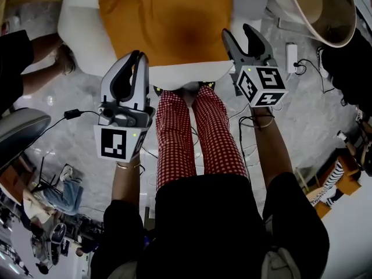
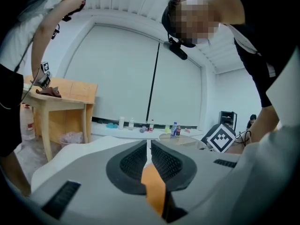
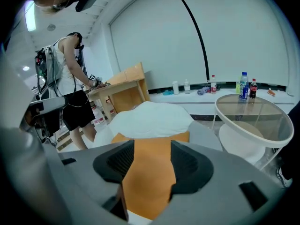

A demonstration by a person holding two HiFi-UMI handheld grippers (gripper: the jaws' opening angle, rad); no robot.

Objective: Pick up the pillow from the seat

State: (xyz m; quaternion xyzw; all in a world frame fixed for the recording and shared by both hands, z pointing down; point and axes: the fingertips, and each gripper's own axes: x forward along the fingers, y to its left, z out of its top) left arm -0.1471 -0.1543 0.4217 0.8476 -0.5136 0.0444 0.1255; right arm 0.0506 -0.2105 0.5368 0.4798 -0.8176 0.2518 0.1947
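Grey floor, white seat, orange pillow lying on it. Approach step: right gripper fingers wide, left gripper fingers together, both empty. Next probably: drop onto pillow's near edge, pinch.

Head view steeply down, shares pillow w/ right gripper view.
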